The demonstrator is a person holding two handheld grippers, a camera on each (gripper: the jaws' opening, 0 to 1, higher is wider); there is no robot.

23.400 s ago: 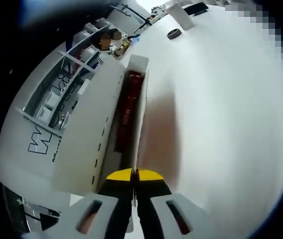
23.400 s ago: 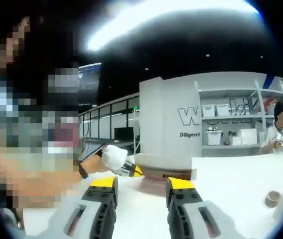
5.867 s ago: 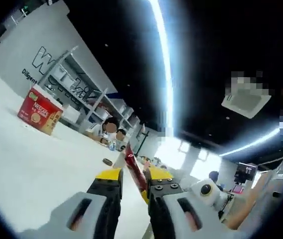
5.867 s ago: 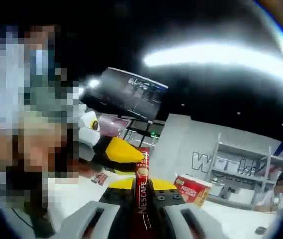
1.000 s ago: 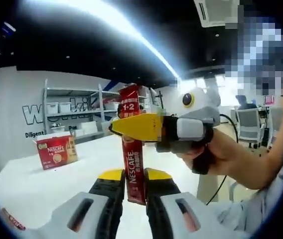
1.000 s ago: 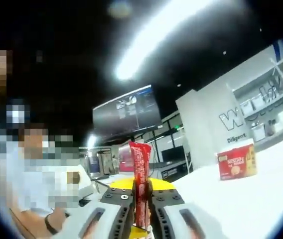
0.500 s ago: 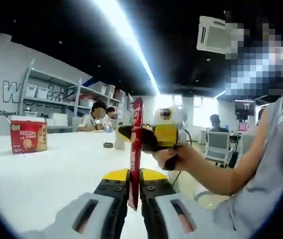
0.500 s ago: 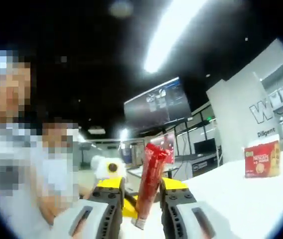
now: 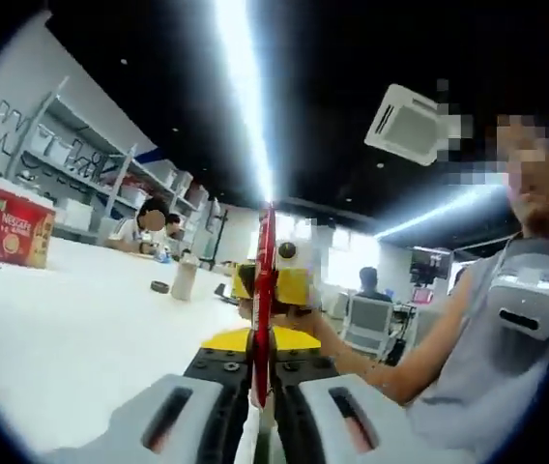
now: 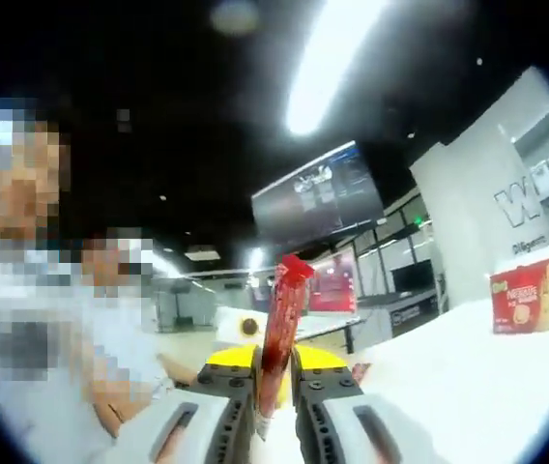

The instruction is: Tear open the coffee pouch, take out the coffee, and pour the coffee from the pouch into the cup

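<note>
My left hand-held gripper (image 9: 264, 356) is clamped on the lower part of the coffee pouch (image 9: 263, 280), holding it upright above the white worktop (image 9: 72, 319). Half a second ago my right hand-held gripper (image 10: 274, 372) stood open around the pouch; now its jaws have closed on the stick below its top edge. With both ends pinched, I judge the tear can begin. The top looks unopened. The red coffee box (image 9: 12, 228) sits well apart.
</note>
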